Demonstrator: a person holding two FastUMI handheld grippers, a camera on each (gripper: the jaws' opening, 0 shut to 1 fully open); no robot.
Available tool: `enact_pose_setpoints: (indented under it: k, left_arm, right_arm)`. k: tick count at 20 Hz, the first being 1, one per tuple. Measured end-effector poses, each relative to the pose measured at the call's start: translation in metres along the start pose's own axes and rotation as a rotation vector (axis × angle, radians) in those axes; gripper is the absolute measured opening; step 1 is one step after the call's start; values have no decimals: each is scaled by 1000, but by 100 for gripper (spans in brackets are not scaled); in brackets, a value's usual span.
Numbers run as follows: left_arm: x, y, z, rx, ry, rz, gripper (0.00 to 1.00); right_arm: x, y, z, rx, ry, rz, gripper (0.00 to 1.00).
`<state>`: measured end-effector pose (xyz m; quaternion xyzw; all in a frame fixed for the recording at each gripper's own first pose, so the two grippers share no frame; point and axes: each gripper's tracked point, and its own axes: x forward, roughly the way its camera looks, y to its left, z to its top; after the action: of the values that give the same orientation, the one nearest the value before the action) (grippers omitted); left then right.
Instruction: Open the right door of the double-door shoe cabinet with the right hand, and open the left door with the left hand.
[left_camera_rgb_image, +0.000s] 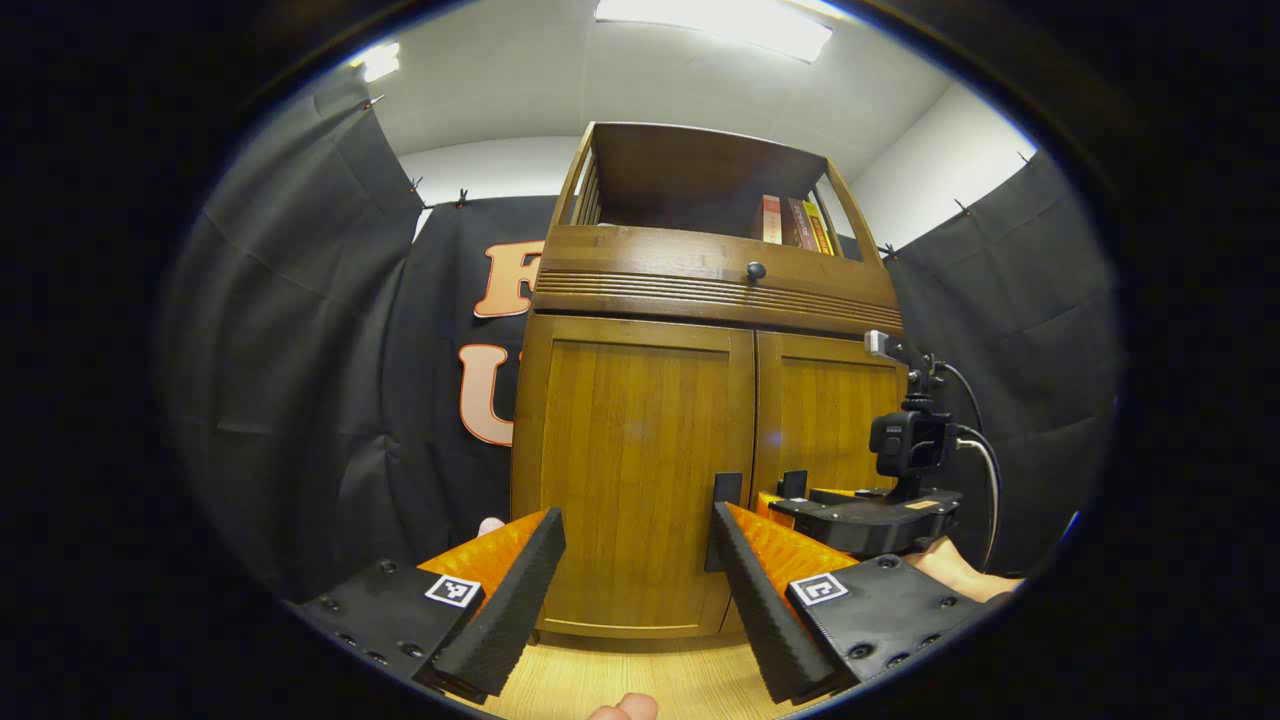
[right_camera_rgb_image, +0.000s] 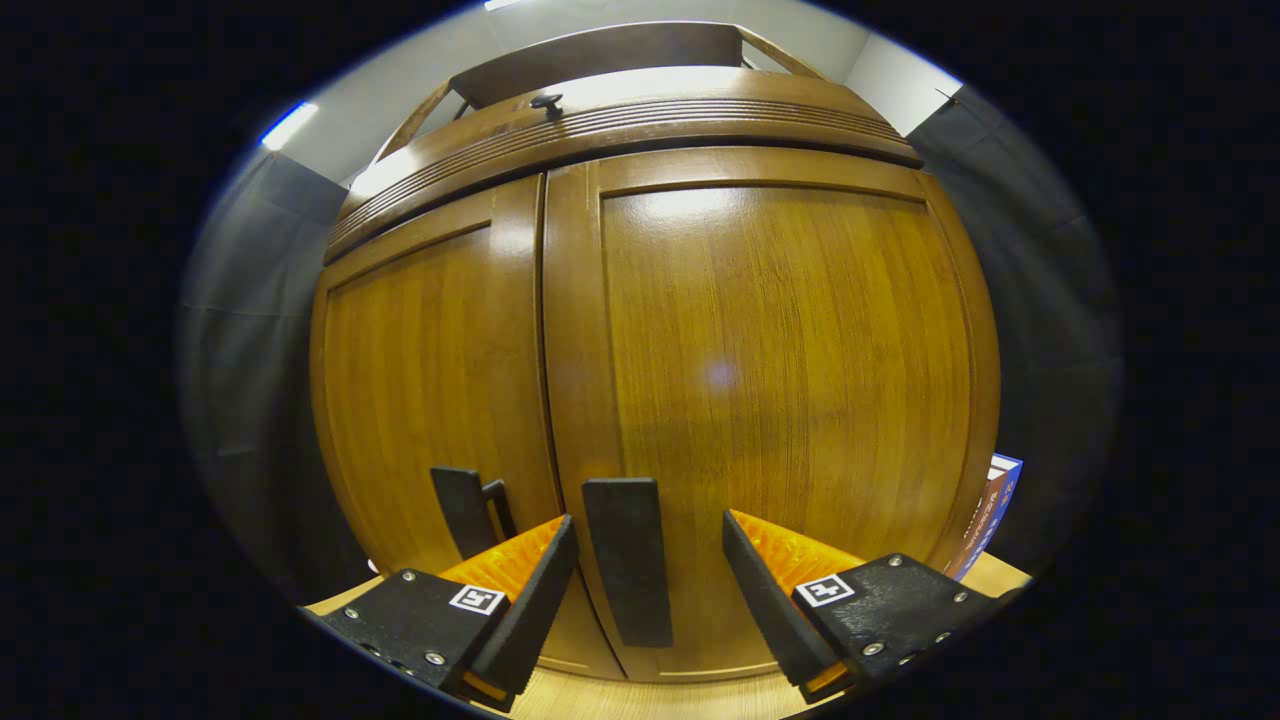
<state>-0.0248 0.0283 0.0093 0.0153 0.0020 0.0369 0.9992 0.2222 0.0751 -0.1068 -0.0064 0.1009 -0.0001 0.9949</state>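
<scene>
The shoe cabinet (left_camera_rgb_image: 700, 300) stands straight ahead of both tongs, its two doors shut and flush; it rests on a pale wood floor (left_camera_rgb_image: 640, 680). In the left gripper view the left tongs (left_camera_rgb_image: 637, 560) are spread wide, pinching nothing; the left door (left_camera_rgb_image: 630, 470) fills the gap between the fingers and lies a little way beyond their tips, and the left door's handle (left_camera_rgb_image: 722, 520) shows just above and behind the tongs' right finger, apart from it as far as can be told. Farther off to the right of these tongs, the right tongs (left_camera_rgb_image: 800, 495) sit close to the right door (left_camera_rgb_image: 825, 410), with a hand (left_camera_rgb_image: 955, 565) behind them. In the right gripper view the right tongs (right_camera_rgb_image: 648, 580) are also spread, gripping nothing; the right door's handle (right_camera_rgb_image: 628, 560), a dark upright bar, stands between the two fingers, nearer the left one, and whether either finger touches it cannot be told; the left door's handle shows beyond the left finger. A drawer knob (left_camera_rgb_image: 756, 270) sits above both tongs, and books (left_camera_rgb_image: 795, 222) stand on the open top shelf.
</scene>
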Motion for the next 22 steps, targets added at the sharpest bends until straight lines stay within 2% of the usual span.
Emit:
enact_pose_setpoints:
  k: [1, 2, 3, 4, 5, 6, 7, 8, 9, 10, 11, 12, 13, 14, 15, 16, 17, 19, 22]
  left_arm:
    - [1, -1, -2, 0, 9, -2, 96]
    - [1, -4, -2, 0, 14, -12, 96]
    - [0, -7, -3, -2, 22, -21, 95]
    - [1, -8, -2, -6, 26, -25, 94]
    - [0, -11, 2, -7, 19, -32, 93]
    - [-2, -12, 7, -4, 6, -31, 93]
    - [-3, -10, 10, 4, -3, -23, 96]
    - [-3, -8, 14, 14, -8, -14, 93]
    - [-6, -9, 16, 24, -14, -5, 96]
    - [-9, -9, 18, 33, -22, -2, 100]
    - [-12, -10, 20, 40, -28, -2, 93]
    - [-15, -12, 20, 44, -27, -9, 93]
    - [-16, -14, 20, 42, -29, -15, 93]
    - [-18, -12, 22, 41, -32, -16, 93]
    - [-20, -11, 24, 43, -37, -15, 96]
    - [-22, -11, 25, 41, -41, -15, 93]
    - [-22, -12, 25, 38, -42, -14, 100]
    - [-21, -14, 23, 43, -38, -18, 93]
    - [-17, -24, 19, 40, -26, -34, 93]
  right_arm:
    - [-1, 2, 5, 9, -17, 2, 96]
    - [-1, 0, 9, 4, -34, 4, 89]
    - [-1, -5, 6, 0, -25, -11, 77]
    - [-2, -3, 9, 7, -33, -8, 70]
    - [0, -3, 6, 2, -21, -10, 77]
    - [0, -2, 8, -8, -18, -7, 67]
    - [1, -1, 6, -14, -8, -2, 79]
    - [1, 3, 6, -5, -5, 10, 68]
    - [2, 7, 5, 12, 2, 24, 71]
    - [3, 14, 5, 38, 7, 54, 61]
    - [2, 13, 5, 37, 4, 47, 48]
    - [3, 14, 4, 17, 3, 57, 35]
    - [2, 12, 6, -18, -6, 72, 35]
    - [2, 12, 3, -27, -1, 80, 28]
    - [2, 13, 4, -11, -4, 81, 31]
    - [2, 14, 3, -3, -1, 82, 30]
    - [0, 13, 4, -14, -4, 83, 29]
    - [-2, 14, 4, -23, -1, 91, 28]
    - [-9, 14, 2, -18, 11, 112, 27]
